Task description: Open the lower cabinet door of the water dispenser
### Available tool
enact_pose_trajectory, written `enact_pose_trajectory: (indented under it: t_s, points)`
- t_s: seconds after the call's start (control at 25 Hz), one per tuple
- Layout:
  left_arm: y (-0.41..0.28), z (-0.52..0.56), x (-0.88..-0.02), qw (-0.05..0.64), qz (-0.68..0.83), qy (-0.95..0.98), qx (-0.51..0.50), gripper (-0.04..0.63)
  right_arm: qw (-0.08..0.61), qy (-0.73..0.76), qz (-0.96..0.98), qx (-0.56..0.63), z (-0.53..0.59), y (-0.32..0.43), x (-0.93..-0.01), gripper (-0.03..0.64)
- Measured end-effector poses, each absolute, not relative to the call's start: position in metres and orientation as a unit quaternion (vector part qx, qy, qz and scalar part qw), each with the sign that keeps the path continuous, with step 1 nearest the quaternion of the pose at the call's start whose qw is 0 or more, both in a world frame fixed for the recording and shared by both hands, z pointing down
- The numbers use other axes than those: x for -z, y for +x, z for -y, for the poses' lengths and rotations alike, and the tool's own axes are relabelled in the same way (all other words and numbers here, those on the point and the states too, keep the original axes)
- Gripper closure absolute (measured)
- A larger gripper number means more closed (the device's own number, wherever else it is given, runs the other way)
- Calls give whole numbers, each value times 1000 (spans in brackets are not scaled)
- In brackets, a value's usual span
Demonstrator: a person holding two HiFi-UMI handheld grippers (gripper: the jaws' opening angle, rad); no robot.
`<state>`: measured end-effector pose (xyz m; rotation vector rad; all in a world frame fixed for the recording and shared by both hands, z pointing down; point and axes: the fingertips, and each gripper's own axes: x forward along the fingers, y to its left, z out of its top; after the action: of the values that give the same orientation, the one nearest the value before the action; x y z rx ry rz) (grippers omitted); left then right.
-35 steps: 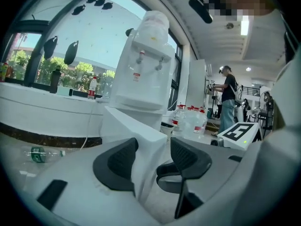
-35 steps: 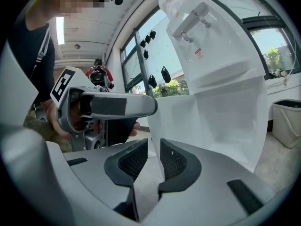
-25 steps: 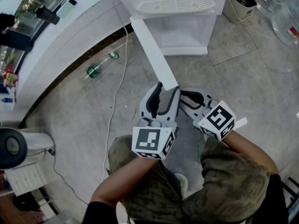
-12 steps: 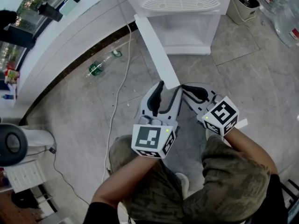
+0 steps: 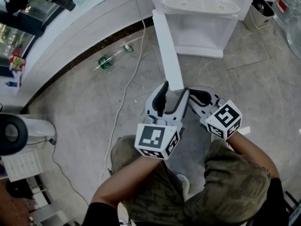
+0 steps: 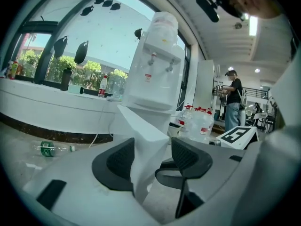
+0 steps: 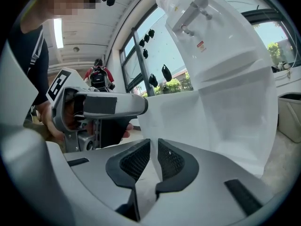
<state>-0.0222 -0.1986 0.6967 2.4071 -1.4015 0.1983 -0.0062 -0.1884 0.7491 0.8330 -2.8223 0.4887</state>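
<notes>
Left tool (image 6: 153,159) released, jaws just opened wider, loosely straddling free edge of lower cabinet door (image 5: 167,46), door swung out over floor (image 5: 94,102) from water dispenser (image 5: 202,25), right tool (image 7: 154,161) jaws just closing, clenched on same door edge

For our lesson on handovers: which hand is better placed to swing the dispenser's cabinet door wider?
Right. The right tongs have just been closing and appear to pinch the edge of the cabinet door. The left tongs have just been opening and only straddle it.
</notes>
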Motion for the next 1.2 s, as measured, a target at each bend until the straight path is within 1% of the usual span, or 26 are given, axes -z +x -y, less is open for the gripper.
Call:
enact_pose_trajectory:
  t_s: [0.16, 0.24, 0.28, 0.52, 0.68, 1.04, 1.2]
  points:
    - [-30, 194, -696, 164, 504, 845, -78, 357, 77, 265, 946, -168, 189, -15, -749, 577]
    - [-38, 195, -695, 160, 514, 839, -75, 400, 72, 259, 947, -173, 188, -20, -750, 578]
    - [-43, 195, -695, 157, 519, 837, -73, 407, 69, 255, 948, -175, 187, -24, -750, 577]
    - [-63, 200, -695, 180, 544, 817, -61, 408, 75, 230, 956, -164, 188, -45, -750, 578]
    - [-71, 199, -698, 194, 550, 809, -71, 411, 85, 211, 963, -143, 182, -52, -751, 578]
    - [-117, 200, -696, 149, 582, 794, -96, 430, 113, 184, 970, -116, 183, -56, -743, 584]
    - [-131, 203, -695, 112, 591, 793, -97, 436, 119, 174, 969, -132, 189, -64, -742, 594]
